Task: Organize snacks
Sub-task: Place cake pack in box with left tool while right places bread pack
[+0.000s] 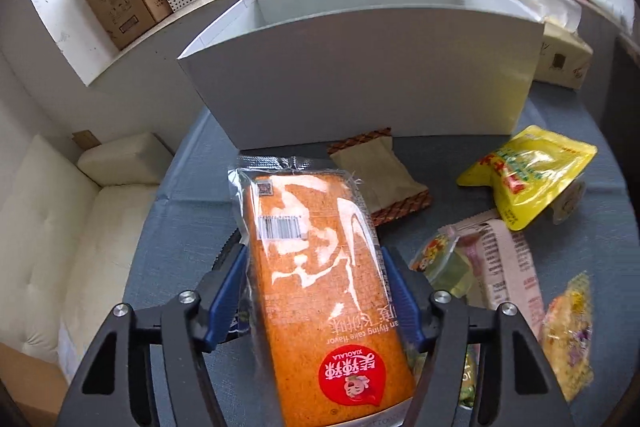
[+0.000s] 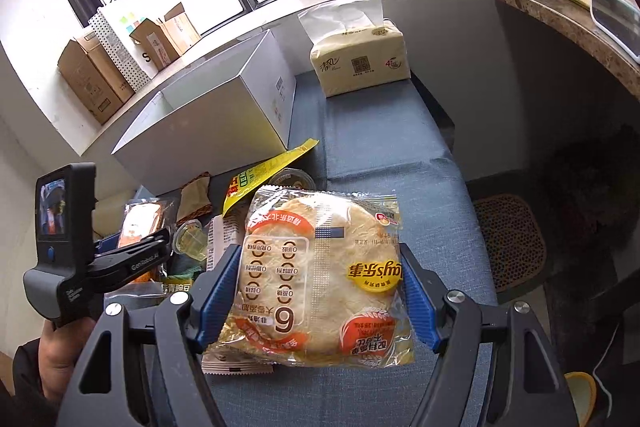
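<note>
Left wrist view: the left gripper has its blue pads pressed against both long sides of an orange cake pack, which runs lengthwise between the jaws and juts out past the tips. Ahead of the tips stands an open white box; a brown wafer packet lies just beyond the pack's far end. To the right of the jaws sit a yellow pouch and a small jelly cup on the blue tablecloth.

Right wrist view: the right gripper clamps a round flatbread packet between its pads, filling the gap. The white box lies ahead and left of the jaws, a tissue pack farther ahead.
</note>
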Demonstrator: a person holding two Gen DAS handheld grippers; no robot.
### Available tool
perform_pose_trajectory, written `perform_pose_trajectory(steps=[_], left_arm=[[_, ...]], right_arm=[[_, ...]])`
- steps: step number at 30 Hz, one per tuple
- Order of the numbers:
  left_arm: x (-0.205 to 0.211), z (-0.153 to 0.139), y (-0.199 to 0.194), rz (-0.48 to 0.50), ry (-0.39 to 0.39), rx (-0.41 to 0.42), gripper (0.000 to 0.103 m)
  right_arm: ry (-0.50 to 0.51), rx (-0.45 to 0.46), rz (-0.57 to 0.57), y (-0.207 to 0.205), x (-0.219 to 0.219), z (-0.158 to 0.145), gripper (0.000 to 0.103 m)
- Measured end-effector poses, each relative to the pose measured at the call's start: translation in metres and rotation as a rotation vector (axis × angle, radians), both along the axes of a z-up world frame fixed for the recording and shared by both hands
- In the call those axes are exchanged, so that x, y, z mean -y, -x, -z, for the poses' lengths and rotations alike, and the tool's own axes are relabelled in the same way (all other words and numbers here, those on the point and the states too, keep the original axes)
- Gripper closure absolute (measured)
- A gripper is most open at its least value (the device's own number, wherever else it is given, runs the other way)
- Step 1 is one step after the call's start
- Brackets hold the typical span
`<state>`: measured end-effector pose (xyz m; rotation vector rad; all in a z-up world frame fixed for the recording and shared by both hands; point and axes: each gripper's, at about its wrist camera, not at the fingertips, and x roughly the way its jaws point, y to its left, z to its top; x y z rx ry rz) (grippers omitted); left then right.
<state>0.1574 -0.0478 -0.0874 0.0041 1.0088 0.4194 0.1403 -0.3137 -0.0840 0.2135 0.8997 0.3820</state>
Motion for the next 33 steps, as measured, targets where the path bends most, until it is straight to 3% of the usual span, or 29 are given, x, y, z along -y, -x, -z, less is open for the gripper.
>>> perform_pose_trajectory(steps=[8, 10, 16, 20, 24, 26, 28, 29, 33], left_arm=[[-0.047, -0.08, 0.023, 0.182, 0.261, 0.213, 0.032], [-0.063, -0.101, 0.017, 0.204, 0.263, 0.273, 0.032], [-0.096, -0.143, -0.046, 0.24, 0.252, 0.329, 0.032], [-0.116, -0.15, -0.101, 0.27, 0.247, 0.336, 0.032], [-0.127, -0.138, -0.142, 0.288, 0.26, 0.322, 0.03], [-0.131, -0.13, -0.153, 0.283, 0.245, 0.352, 0.022], [-0.142, -0.121, -0.162, 0.266, 0.265, 0.365, 0.006], [-0.147, -0.116, -0.166, 0.261, 0.289, 0.351, 0.001], [-0.16, -0.107, -0.161, 0.251, 0.325, 0.335, 0.0]], right_arm=[[-0.039, 0.05, -0.07, -0.001, -0.019, -0.024, 0.025], [-0.047, 0.069, -0.105, -0.007, -0.033, -0.034, 0.025], [-0.036, 0.16, -0.202, -0.054, -0.099, -0.081, 0.025], [-0.026, 0.178, -0.218, -0.109, -0.145, -0.106, 0.025], [0.034, 0.177, -0.208, -0.158, -0.179, -0.115, 0.025], [0.077, 0.193, -0.204, -0.176, -0.192, -0.115, 0.024], [0.121, 0.191, -0.188, -0.192, -0.2, -0.112, 0.023], [0.131, 0.177, -0.193, -0.199, -0.203, -0.109, 0.016], [0.104, 0.177, -0.171, -0.199, -0.195, -0.106, 0.01]])
